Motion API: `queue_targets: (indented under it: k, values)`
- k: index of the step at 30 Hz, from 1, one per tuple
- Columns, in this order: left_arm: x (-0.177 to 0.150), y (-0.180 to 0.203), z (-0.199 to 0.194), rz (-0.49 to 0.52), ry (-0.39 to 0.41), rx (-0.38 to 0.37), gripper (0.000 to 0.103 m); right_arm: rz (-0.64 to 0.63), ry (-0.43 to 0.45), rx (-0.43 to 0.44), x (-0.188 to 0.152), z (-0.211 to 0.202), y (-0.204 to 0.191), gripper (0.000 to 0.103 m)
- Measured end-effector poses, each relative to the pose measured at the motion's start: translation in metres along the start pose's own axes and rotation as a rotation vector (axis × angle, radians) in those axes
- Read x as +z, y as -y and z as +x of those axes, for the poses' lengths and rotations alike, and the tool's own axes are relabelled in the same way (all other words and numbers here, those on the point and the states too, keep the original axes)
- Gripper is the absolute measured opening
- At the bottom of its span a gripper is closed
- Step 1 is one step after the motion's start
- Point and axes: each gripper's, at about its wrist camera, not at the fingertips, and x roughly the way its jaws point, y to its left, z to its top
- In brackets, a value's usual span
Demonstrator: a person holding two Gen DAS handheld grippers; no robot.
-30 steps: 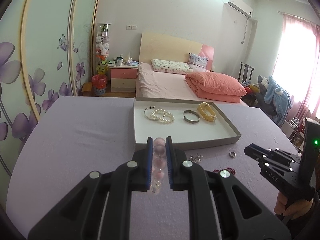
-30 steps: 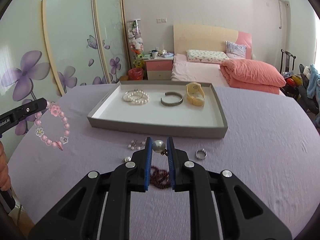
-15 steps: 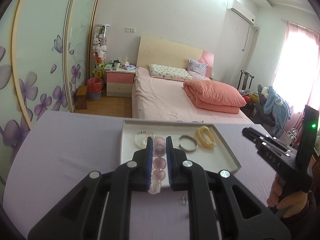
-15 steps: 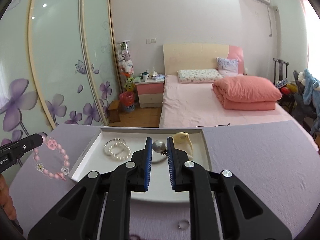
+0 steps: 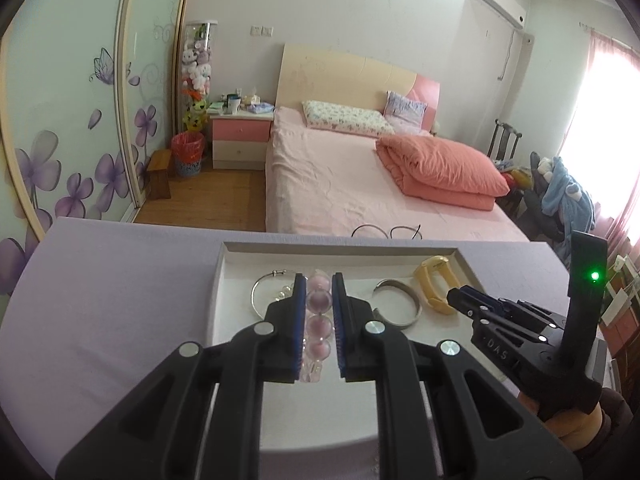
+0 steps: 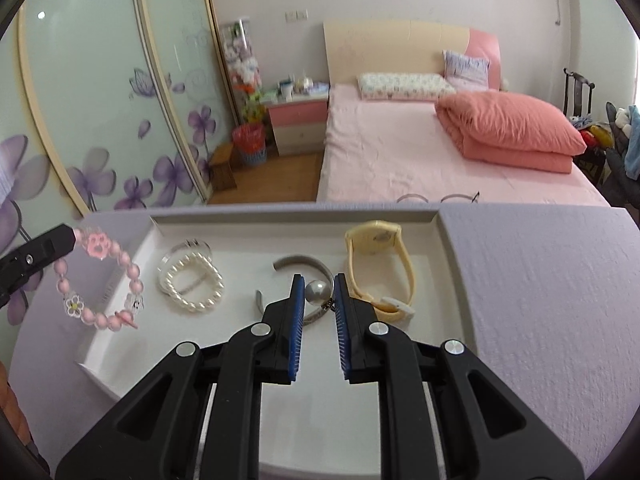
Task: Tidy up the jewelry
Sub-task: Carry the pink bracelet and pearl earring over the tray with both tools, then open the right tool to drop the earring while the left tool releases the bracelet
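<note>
My left gripper [image 5: 319, 284] is shut on a pink bead bracelet [image 5: 319, 326], which hangs over the left part of the white, grey-rimmed tray [image 5: 340, 246]. The right wrist view shows that bracelet [image 6: 100, 280] dangling from the left gripper [image 6: 60, 240] above the tray's left rim. My right gripper [image 6: 318, 280] is shut on a grey pearl earring [image 6: 318, 291] and hovers over the tray [image 6: 296, 216]. Below it lie a silver bangle [image 6: 300, 260], a pearl bracelet [image 6: 192, 280] and a yellow watch [image 6: 376, 256]. The left wrist view has the right gripper [image 5: 456, 300] near the watch [image 5: 432, 288].
A purple cloth [image 6: 540, 300] covers the table around the tray. A thin silver hoop [image 5: 260, 292] lies in the tray's left part. A hand [image 5: 576, 428] holds the right gripper. Beyond the table's far edge stands a pink bed [image 5: 340, 184].
Both grippers have moved forward from the near cloth to over the tray, each keeping its piece. The loose ring and small pieces on the cloth have dropped out of view.
</note>
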Motion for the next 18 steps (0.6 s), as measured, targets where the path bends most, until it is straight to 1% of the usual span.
queue_targets:
  k: [5,10,12,13,14,18]
  values:
    - [0.005,-0.003,0.019,-0.004,-0.019,0.002,0.013,0.006,-0.042,-0.010,-0.001,0.015,0.002,0.016]
    - [0.008,-0.002,0.027,0.001,-0.025,0.004,0.013,0.004,-0.041,-0.019,0.000,0.017,0.005,0.017]
    - [0.008,-0.002,0.028,0.002,-0.025,0.000,0.013,0.007,-0.038,-0.015,0.000,0.015,0.007,0.029]
    - [0.008,0.000,0.028,0.003,-0.026,-0.001,0.013,0.010,-0.028,-0.016,0.000,0.012,0.009,0.040]
    - [0.008,0.000,0.028,0.007,-0.024,-0.003,0.013,0.009,-0.019,-0.018,-0.001,0.010,0.011,0.045]
    - [0.011,0.003,0.031,0.011,-0.018,-0.009,0.013,0.015,-0.012,-0.024,-0.002,0.006,0.015,0.045]
